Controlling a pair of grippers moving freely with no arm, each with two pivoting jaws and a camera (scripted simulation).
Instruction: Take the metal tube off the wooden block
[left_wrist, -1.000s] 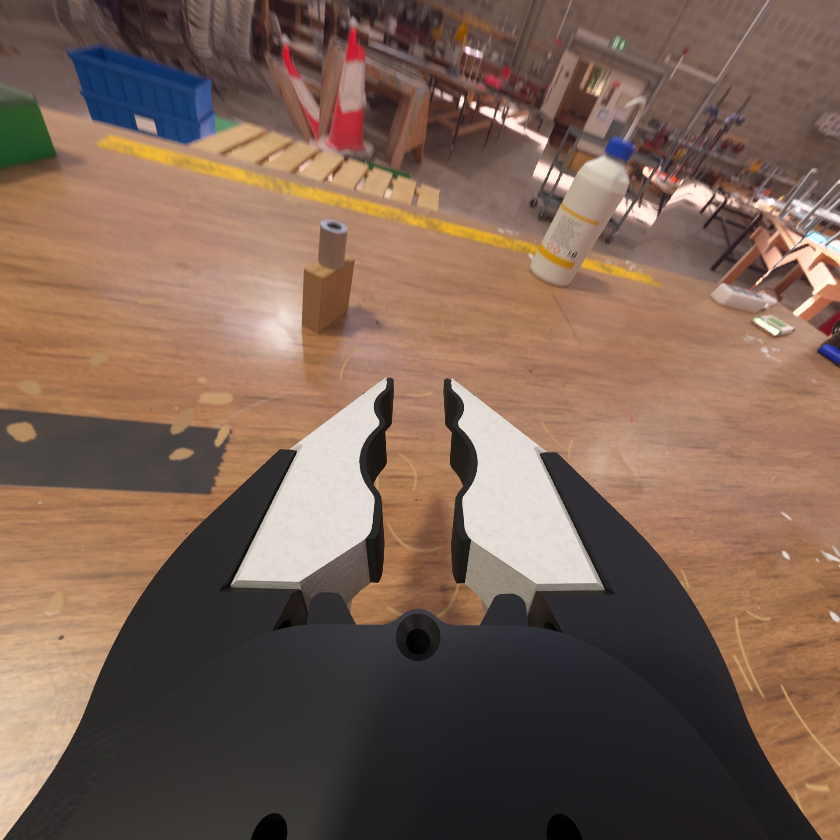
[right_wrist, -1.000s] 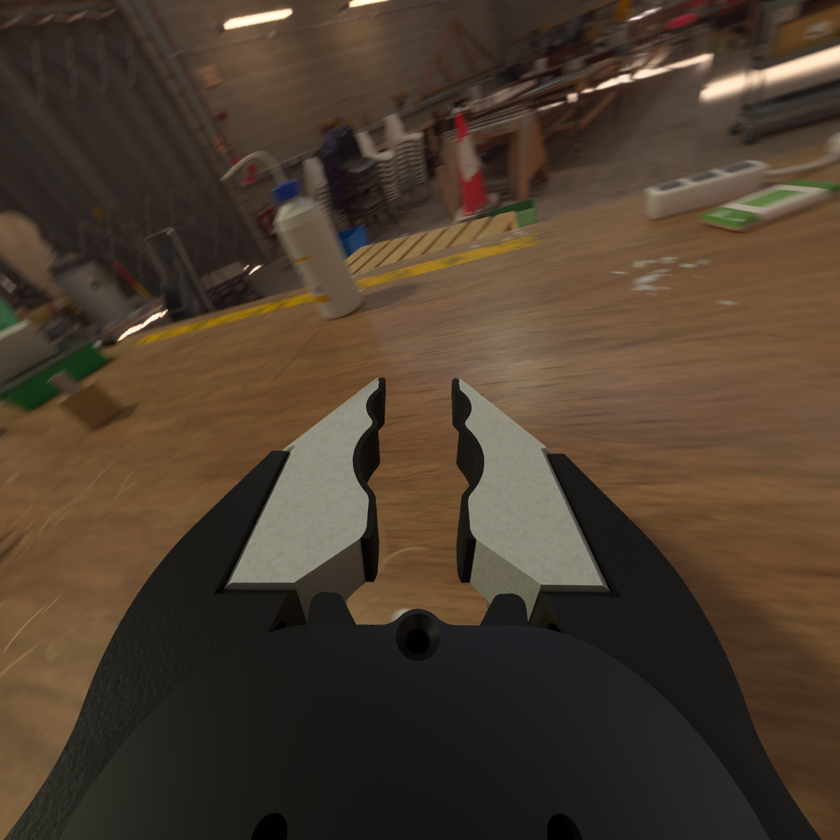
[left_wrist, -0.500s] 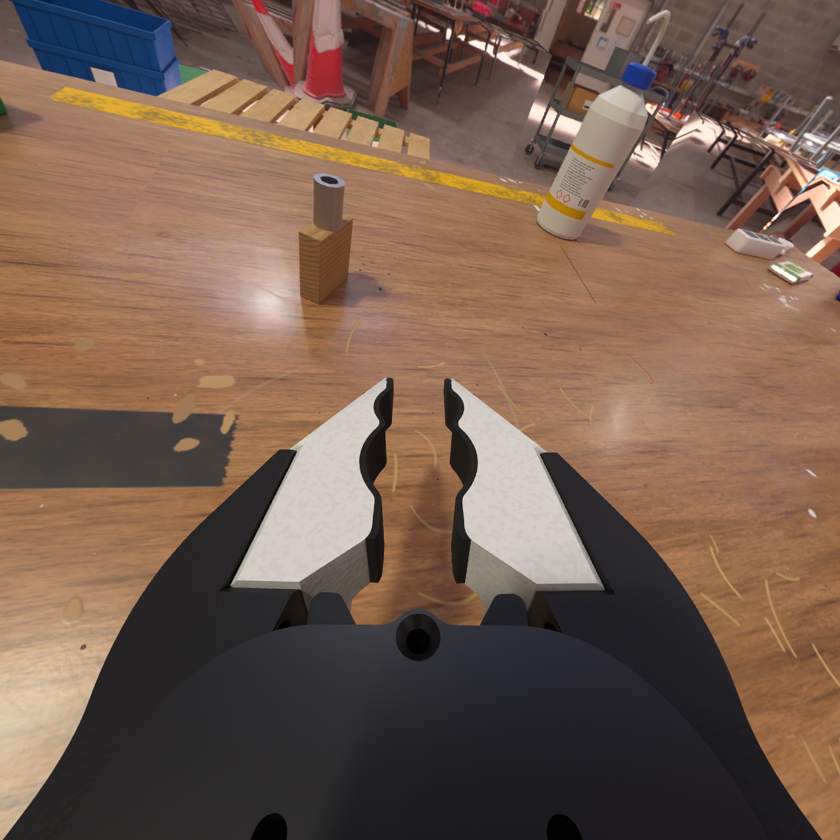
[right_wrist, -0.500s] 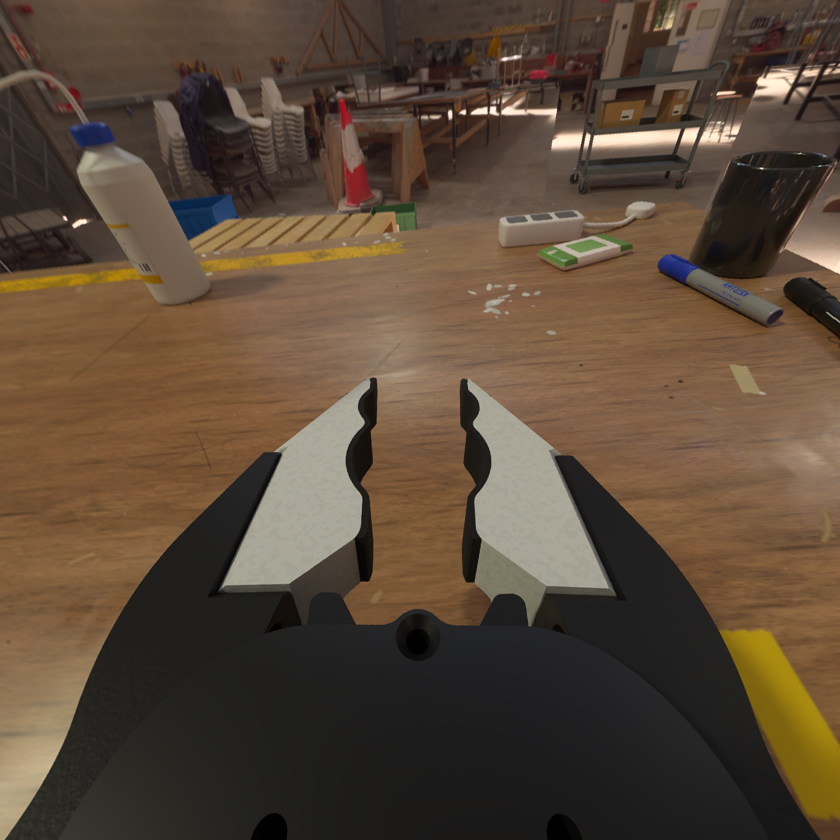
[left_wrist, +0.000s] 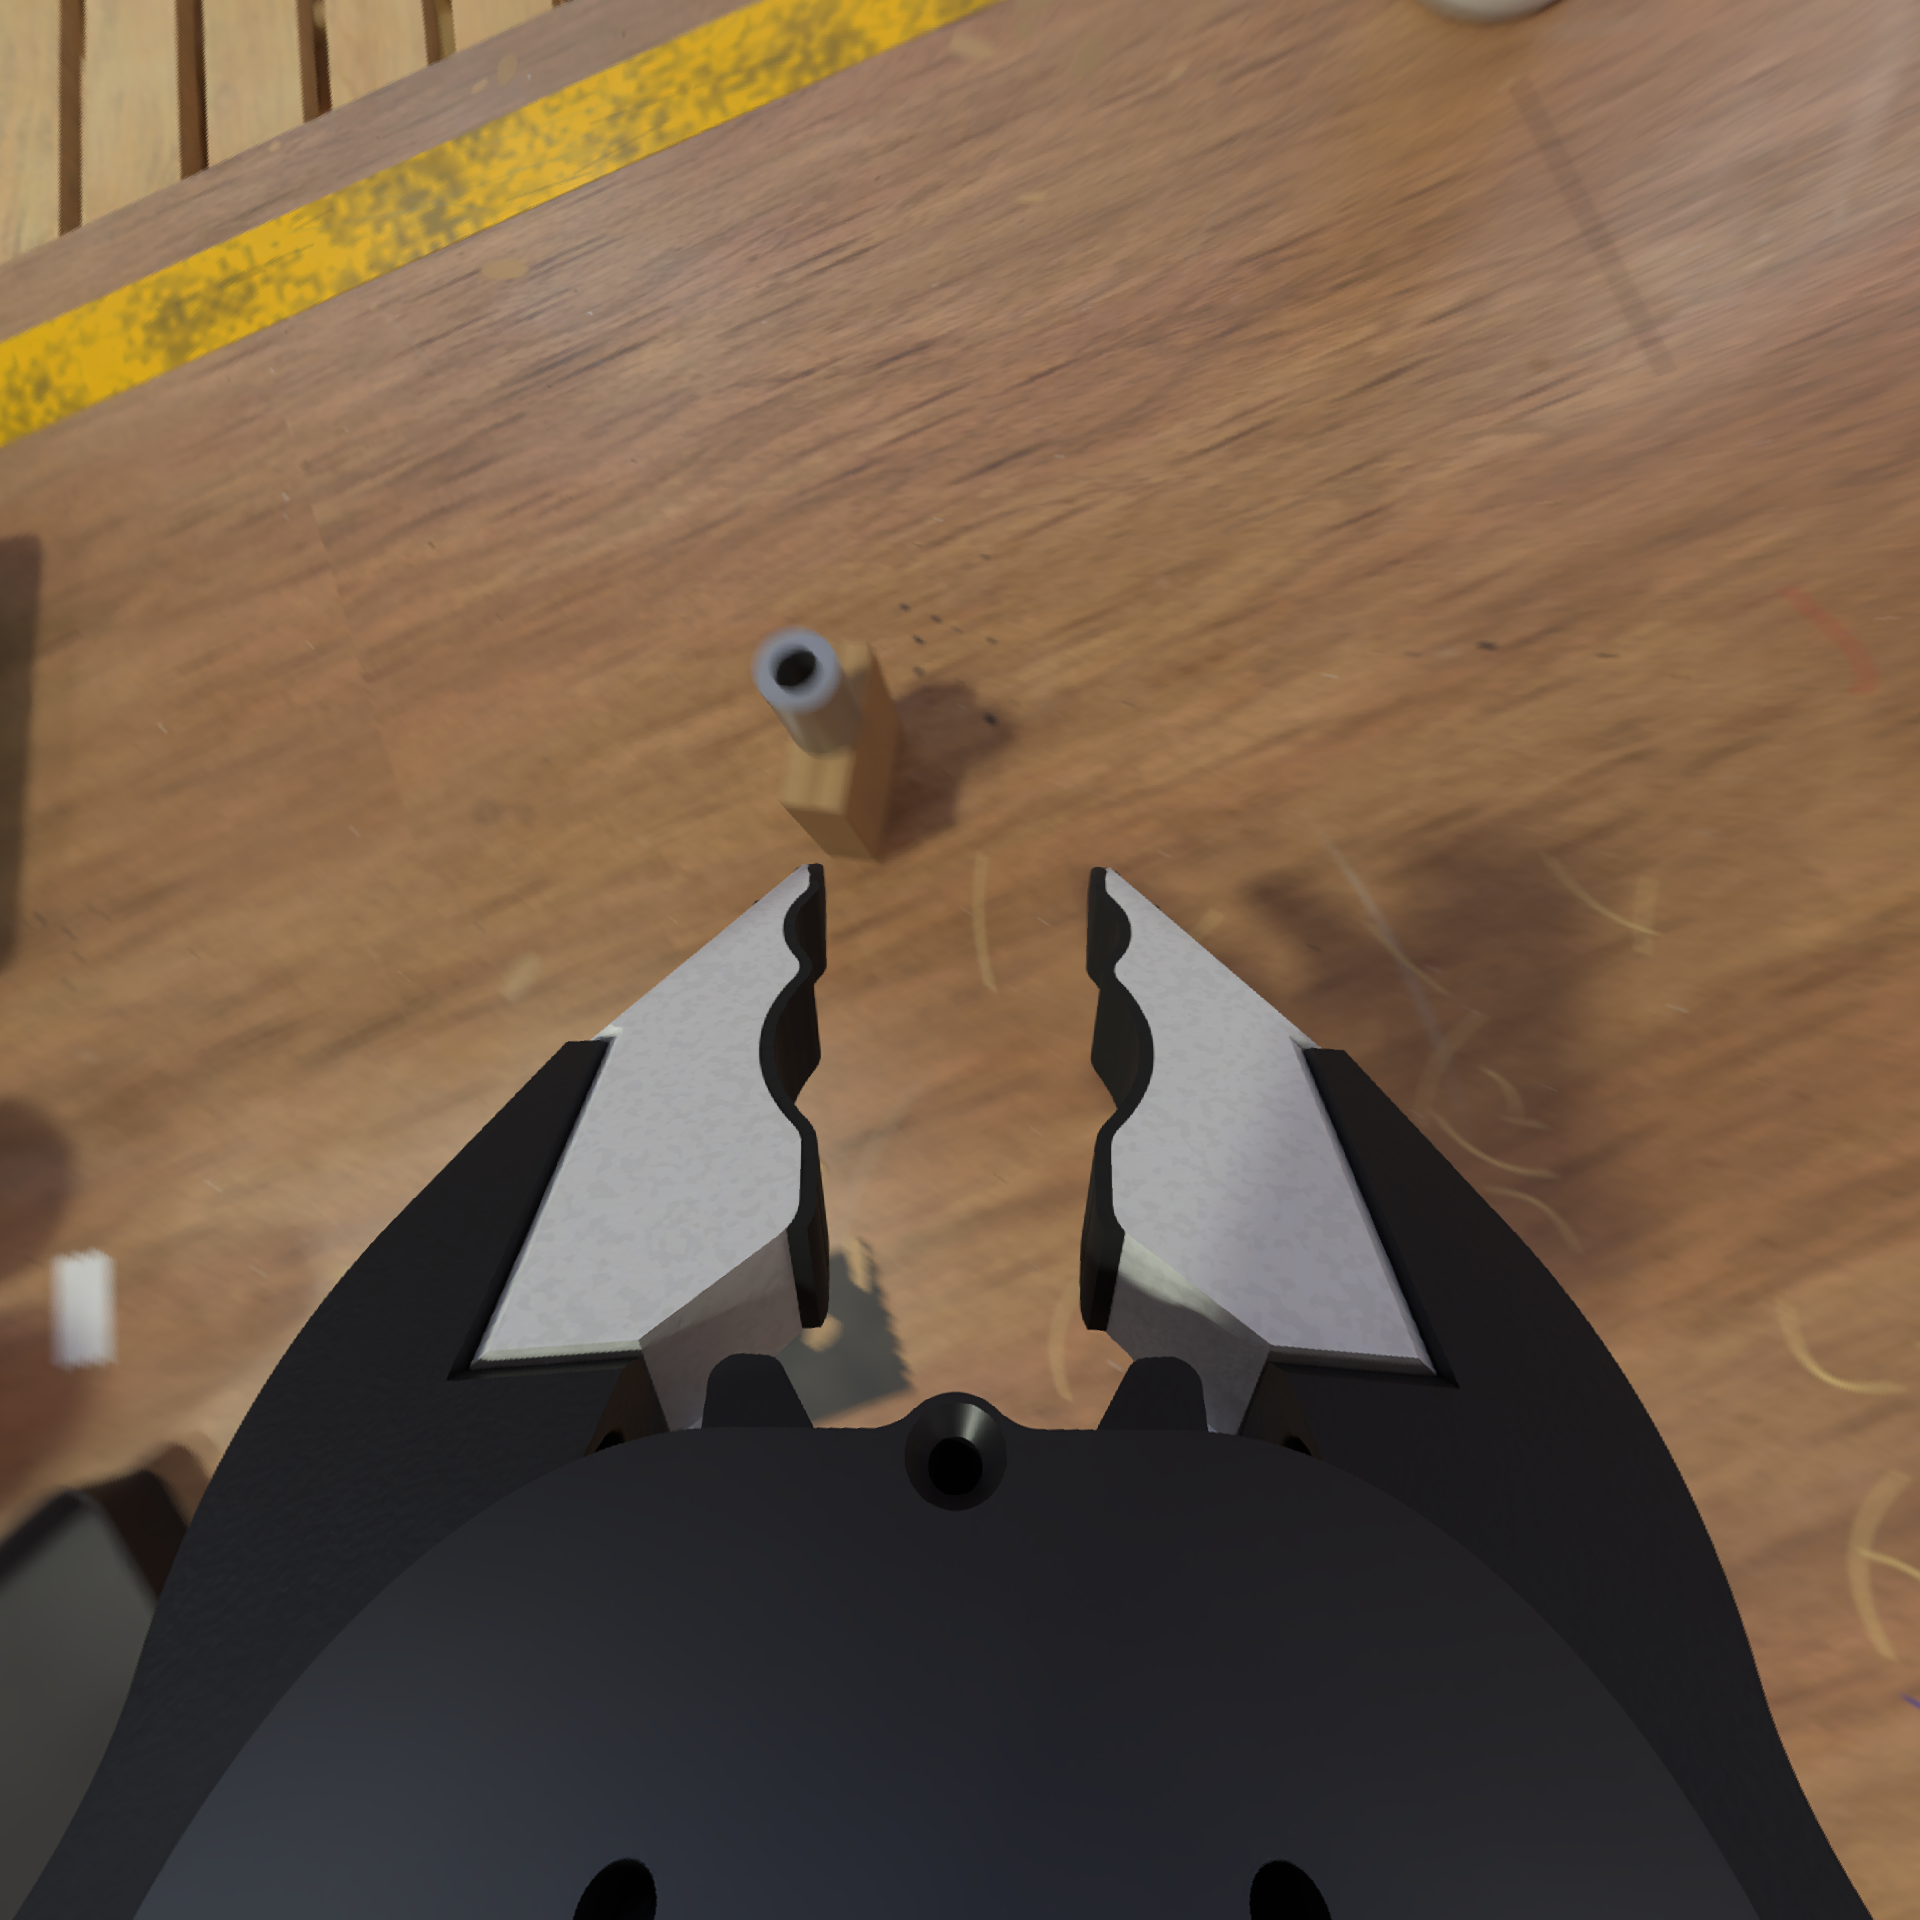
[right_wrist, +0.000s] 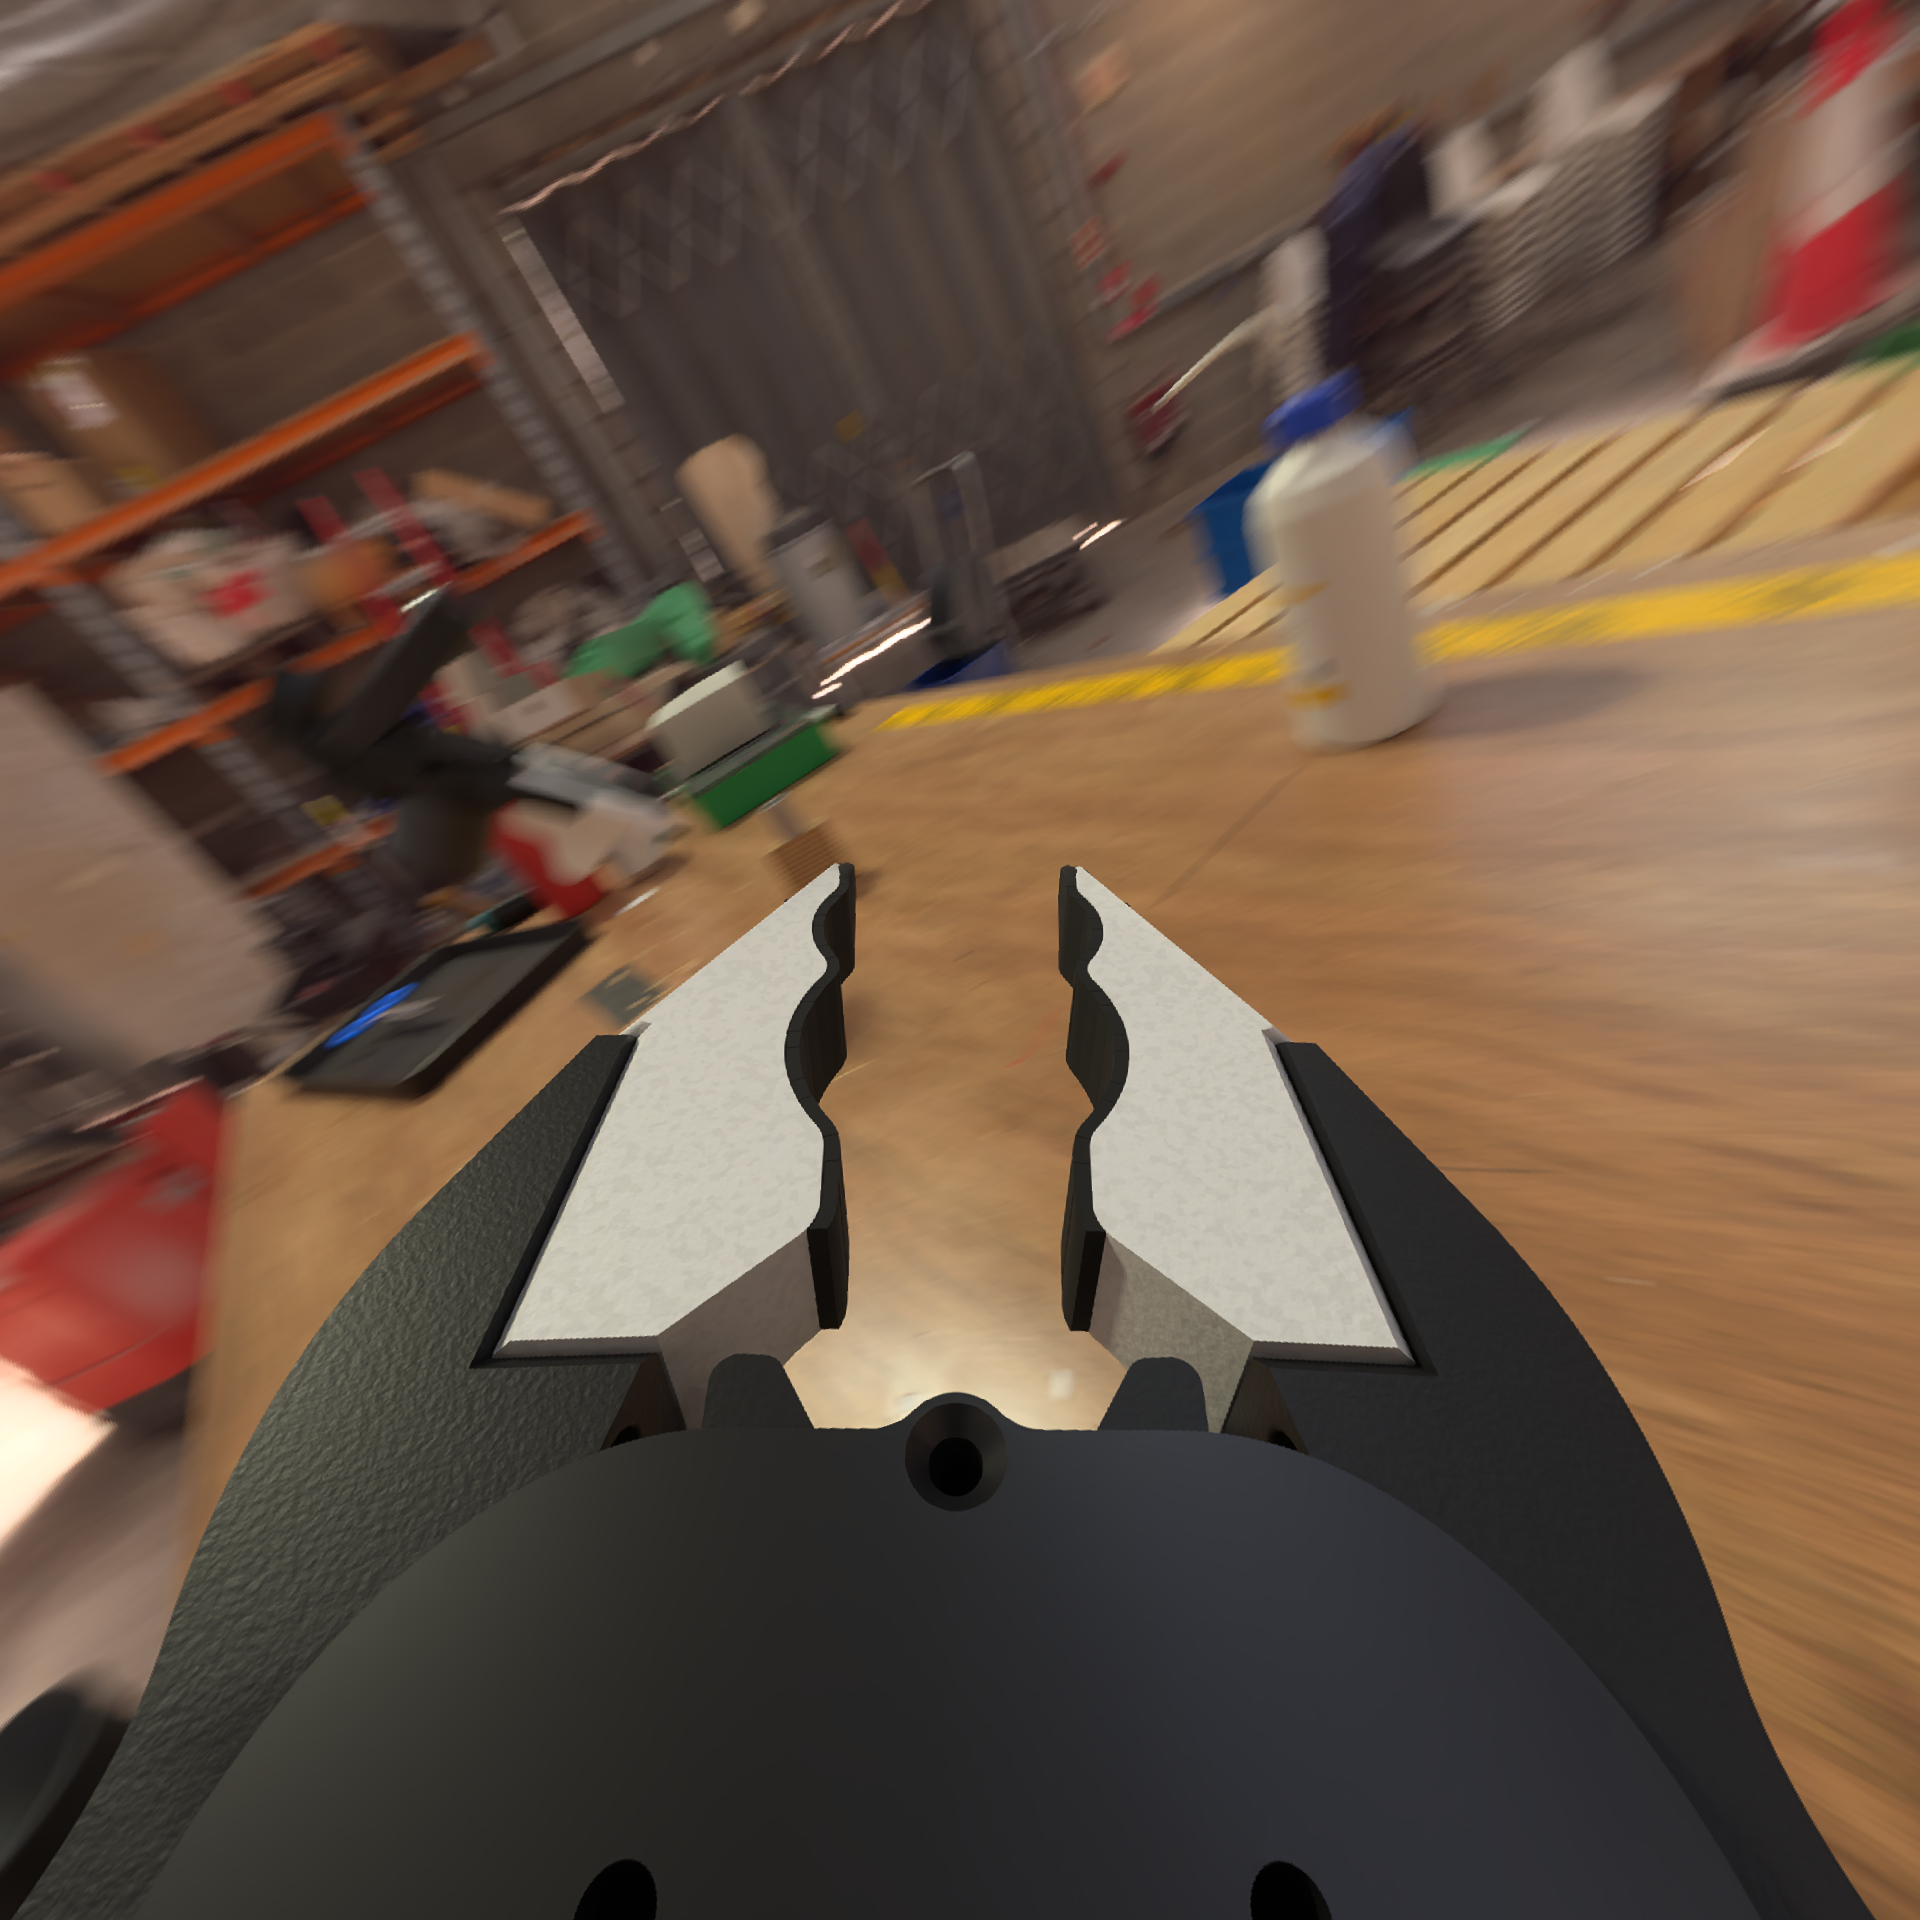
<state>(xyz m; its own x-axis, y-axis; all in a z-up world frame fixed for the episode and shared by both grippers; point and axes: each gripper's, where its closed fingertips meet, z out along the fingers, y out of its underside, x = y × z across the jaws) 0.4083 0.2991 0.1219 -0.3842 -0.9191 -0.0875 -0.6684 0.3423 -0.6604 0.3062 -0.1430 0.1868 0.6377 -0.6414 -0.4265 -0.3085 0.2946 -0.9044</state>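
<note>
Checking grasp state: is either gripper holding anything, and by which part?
Nothing held. Left gripper is open, above the metal tube on the wooden block. Right gripper is open, empty.

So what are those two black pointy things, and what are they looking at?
Each one is a claw with two grey fingers, and each picture comes from a camera riding on its own claw, looking forward along the fingers. The left claw is open, looking down at a wooden table with a yellow stripe. Just ahead of its fingertips a small metal tube stands on a wooden block. The job is to lift that tube off. The right claw is open too. Its picture is blurry, but you can make out a white bottle on the table. Neither claw holds anything.
</note>
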